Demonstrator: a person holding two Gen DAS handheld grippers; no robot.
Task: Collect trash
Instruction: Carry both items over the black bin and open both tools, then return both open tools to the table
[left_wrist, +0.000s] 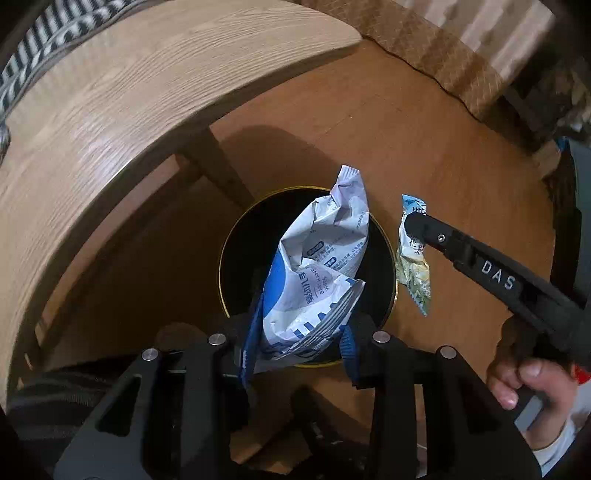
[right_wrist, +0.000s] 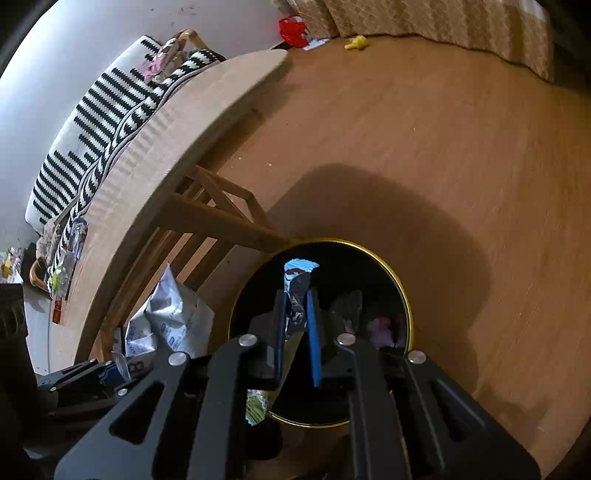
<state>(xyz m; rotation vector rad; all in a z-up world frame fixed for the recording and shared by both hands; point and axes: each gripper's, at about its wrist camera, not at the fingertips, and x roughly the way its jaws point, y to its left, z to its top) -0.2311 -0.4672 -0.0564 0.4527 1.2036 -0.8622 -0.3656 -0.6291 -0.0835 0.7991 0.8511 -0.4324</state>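
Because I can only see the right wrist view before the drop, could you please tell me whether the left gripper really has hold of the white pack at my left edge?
Observer: Yes, the left gripper is clamped on the wipes pack near one end.
Operator: Is it over the bin?
Observer: In the left wrist view it hangs across the bin's opening.
Operator: And my wrapper?
Observer: The right gripper pinches the small wrapper mid-length. Both ends hang free, and from that view it looks level with the rim's edge.

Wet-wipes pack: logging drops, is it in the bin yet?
Not yet. The left gripper holds the wet-wipes pack above the bin.
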